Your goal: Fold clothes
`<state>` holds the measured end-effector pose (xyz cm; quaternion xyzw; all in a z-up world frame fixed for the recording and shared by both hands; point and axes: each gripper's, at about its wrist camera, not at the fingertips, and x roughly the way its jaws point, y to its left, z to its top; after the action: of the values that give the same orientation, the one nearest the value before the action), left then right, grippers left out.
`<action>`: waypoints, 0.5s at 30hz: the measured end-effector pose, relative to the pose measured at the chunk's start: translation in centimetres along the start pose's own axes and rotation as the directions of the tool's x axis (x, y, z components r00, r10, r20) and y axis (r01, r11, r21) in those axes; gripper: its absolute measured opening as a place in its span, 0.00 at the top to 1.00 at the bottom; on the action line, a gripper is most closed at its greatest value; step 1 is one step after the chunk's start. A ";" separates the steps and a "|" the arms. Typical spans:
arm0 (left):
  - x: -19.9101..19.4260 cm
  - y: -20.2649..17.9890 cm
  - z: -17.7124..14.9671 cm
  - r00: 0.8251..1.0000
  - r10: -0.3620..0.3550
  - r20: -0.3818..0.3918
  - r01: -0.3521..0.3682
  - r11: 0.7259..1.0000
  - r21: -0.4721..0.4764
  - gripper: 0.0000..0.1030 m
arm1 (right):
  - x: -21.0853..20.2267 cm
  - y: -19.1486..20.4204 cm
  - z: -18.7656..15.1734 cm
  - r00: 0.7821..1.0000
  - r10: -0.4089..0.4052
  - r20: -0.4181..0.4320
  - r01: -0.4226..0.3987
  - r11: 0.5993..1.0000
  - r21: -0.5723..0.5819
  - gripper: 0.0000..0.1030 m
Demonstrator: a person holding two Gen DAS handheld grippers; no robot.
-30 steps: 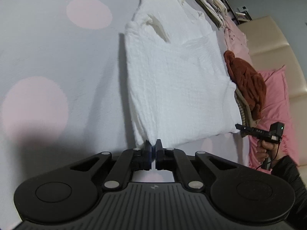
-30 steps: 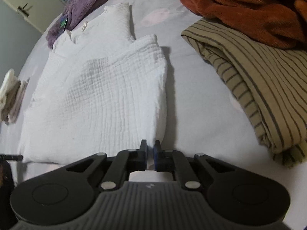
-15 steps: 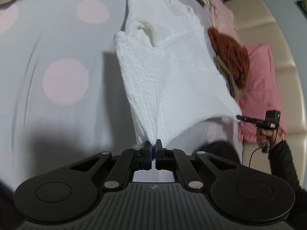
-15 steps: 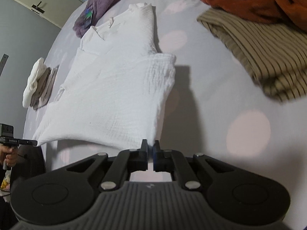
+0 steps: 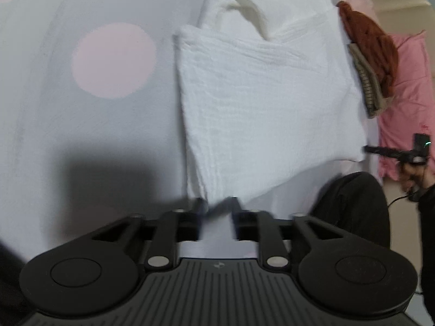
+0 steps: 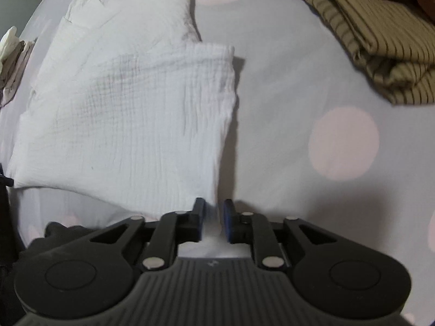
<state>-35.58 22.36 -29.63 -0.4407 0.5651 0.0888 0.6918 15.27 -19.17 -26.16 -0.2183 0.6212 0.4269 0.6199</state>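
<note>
A: Letting go now, we think. Both tongs have just been opening: left tongs (image 5: 216, 217) stand apart w/ the near corner of the white gauze top (image 5: 266, 92) loose between them, pads not pressing; right tongs (image 6: 213, 218) likewise parted at the other near corner. The top lies on the dotted bedsheet (image 6: 299, 87), side panels folded in, hem end toward us.

B: So how do we do it well?

A: Open fully before pulling back, so neither corner snags & drags the fold crooked. Then back off low & straight, check both corners lie level.

B: Anything we can't make out?

A: Left view is blurred, so whether cloth touches a pad is unclear. The collar end is cut off up top. Striped garment (image 6: 380, 40) & rust fleece (image 5: 372, 51) only partly in frame.
</note>
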 end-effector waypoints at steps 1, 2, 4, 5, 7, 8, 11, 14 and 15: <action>-0.8 0.3 0.2 1.000 0.024 0.010 -0.024 1.000 0.000 0.70 | -0.6 -0.2 0.5 1.000 -0.007 0.009 0.007 1.000 0.002 0.79; -1.8 0.7 0.2 0.999 0.043 0.031 -0.043 0.999 -0.002 0.70 | -1.3 -0.4 0.8 0.999 -0.019 0.028 0.019 1.000 0.007 0.77; -3.6 1.0 0.7 0.995 0.055 0.081 -0.055 0.998 -0.010 0.70 | -2.8 -0.9 1.5 0.996 -0.047 0.072 0.046 0.999 0.021 0.77; -4.4 1.1 1.1 0.993 0.047 0.111 -0.045 0.999 -0.013 0.70 | -3.2 -0.9 1.8 0.994 -0.053 0.093 0.051 0.998 0.022 0.77; -5.3 1.0 2.2 0.985 0.034 0.168 -0.033 0.999 -0.007 0.70 | -3.8 -0.8 2.4 0.989 -0.060 0.134 0.058 0.998 0.021 0.76; -5.5 0.8 2.8 0.980 0.033 0.197 -0.035 0.999 0.003 0.70 | -4.0 -0.8 2.7 0.986 -0.064 0.154 0.061 0.998 0.021 0.75; -5.2 -0.4 5.0 0.964 0.027 0.266 -0.040 0.998 0.046 0.70 | -3.4 -0.1 3.8 0.981 -0.071 0.181 0.070 0.997 0.014 0.74; -4.0 -1.5 7.3 0.964 0.019 0.264 -0.040 0.996 0.074 0.70 | -2.0 0.2 5.2 0.980 -0.076 0.185 0.076 0.997 0.011 0.73; -3.7 -1.9 7.9 0.965 0.021 0.262 -0.043 0.996 0.080 0.70 | -1.7 0.6 5.3 0.980 -0.072 0.183 0.072 0.997 0.008 0.73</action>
<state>-30.13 28.27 -25.67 -0.3859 0.4795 0.1330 0.7768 18.16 -15.04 -23.72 -0.1997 0.5535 0.4221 0.6896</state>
